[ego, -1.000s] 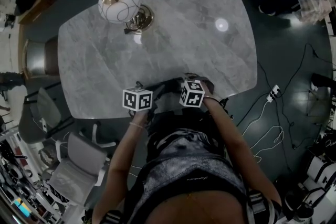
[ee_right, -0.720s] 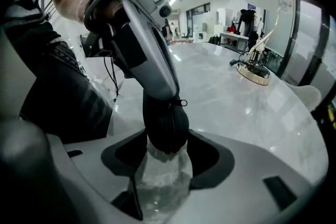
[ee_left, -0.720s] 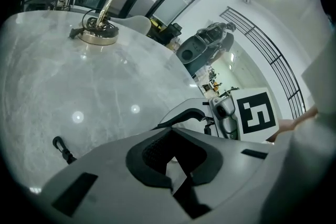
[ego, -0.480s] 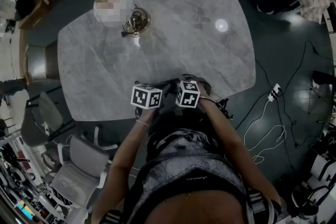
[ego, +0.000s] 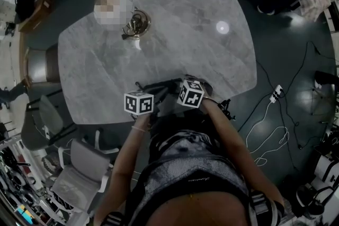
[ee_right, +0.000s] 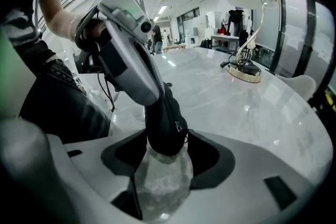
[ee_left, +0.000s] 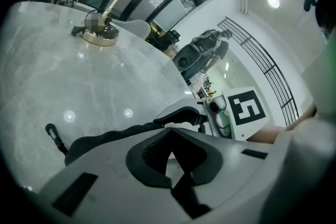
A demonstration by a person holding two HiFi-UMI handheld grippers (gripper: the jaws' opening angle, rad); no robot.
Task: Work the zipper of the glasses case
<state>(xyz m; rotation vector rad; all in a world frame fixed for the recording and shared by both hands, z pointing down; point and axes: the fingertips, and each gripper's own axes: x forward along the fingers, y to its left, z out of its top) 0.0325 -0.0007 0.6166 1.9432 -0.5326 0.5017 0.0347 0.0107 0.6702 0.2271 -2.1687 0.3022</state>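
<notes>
Well to the left of the glasses case (ee_right: 164, 115), off the counter (ego: 201, 55), we see a grey chair (ego: 77, 177) on the floor. Also left of the case, but at the far side of the counter, stands a lamp (ego: 136, 23) with a brass base. Just left of the case is the left gripper (ee_left: 176, 157). Its jaws are clenched, and in its own view the case stretches as a long dark shape right beyond them. We cannot tell whether anything thin is pinched there. In the right gripper view the left gripper's grey tip comes down onto the case's far end. The case itself is dark and sits at the near edge of the counter, between the two grippers, with a small metal zipper pull (ee_right: 179, 126) showing on its side. At the case's right end is the right gripper (ee_right: 166, 157). Its jaws stand wide and grasp that end, a pad against each side. Well to the right of the case, down on the floor, lie a white power strip (ego: 276, 93) and loose cables (ego: 267, 137).
</notes>
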